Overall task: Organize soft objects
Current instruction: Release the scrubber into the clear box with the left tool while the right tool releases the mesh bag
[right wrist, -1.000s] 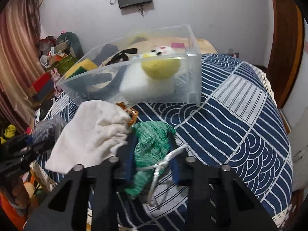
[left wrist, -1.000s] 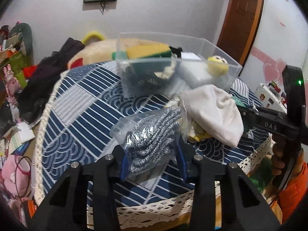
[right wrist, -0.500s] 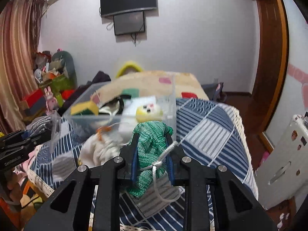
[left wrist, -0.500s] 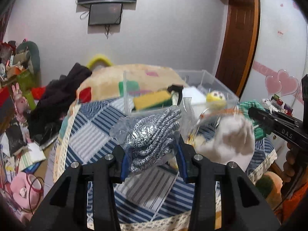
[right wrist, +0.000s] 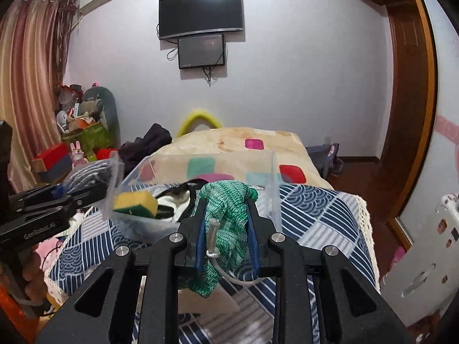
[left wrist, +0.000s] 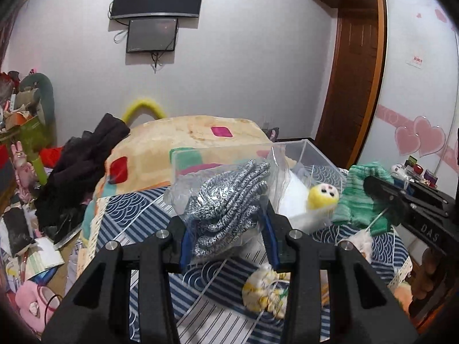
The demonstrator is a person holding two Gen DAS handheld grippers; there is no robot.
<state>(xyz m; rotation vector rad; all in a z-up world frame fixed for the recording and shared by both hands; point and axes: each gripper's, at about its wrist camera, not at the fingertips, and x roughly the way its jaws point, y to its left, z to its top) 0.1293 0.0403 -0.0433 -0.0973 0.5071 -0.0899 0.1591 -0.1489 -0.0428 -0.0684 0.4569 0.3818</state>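
Observation:
My left gripper (left wrist: 226,220) is shut on a clear bag of grey-white knit gloves (left wrist: 229,197), held above the table in front of the clear plastic bin (left wrist: 315,154). My right gripper (right wrist: 225,218) is shut on a green knit pouch (right wrist: 229,220) with a white drawstring, held just before the bin (right wrist: 272,189). The pouch also shows in the left wrist view (left wrist: 358,203). The bin holds a yellow-green sponge (right wrist: 134,200), a yellow plush ball (left wrist: 322,196) and black-and-white items (right wrist: 178,200).
The table has a blue patterned cloth (right wrist: 315,215) with a lace edge. A small yellow-white cloth bundle (left wrist: 266,292) lies on it below my left gripper. A bed with a patchwork blanket (right wrist: 229,149) stands behind. Clutter fills the floor at the left (left wrist: 28,229).
Both grippers have lifted with their loads, and the views now look level across the room. The white cloth that hung by the right gripper is no longer seen there.

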